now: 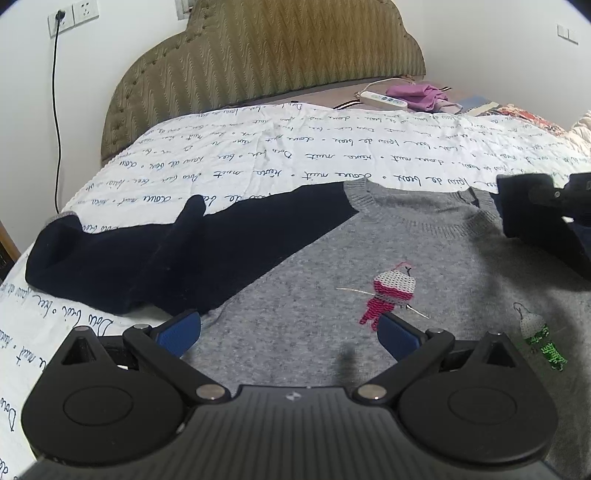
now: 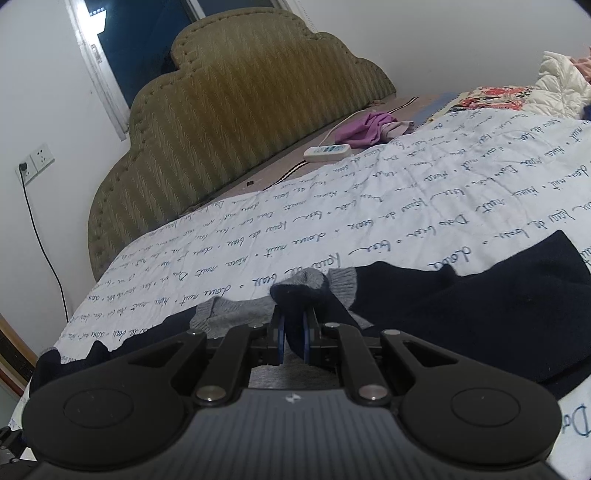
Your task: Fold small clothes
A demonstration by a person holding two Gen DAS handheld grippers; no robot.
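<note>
Our left claw hangs with its jaws spread wide; our right claw is clamped tight on navy fabric.

White quilted bedspread printed with rows of blue cursive script covers the bed. Olive, scallop-edged padded headboard stands against a white wall. Near the headboard, on bare mattress: a white power strip just beside a crumpled purple cloth. Floral-patterned fabric and a white puffy quilt lie at far right. Wall socket with a black cable hanging down. Dark window at left of headboard.
</note>
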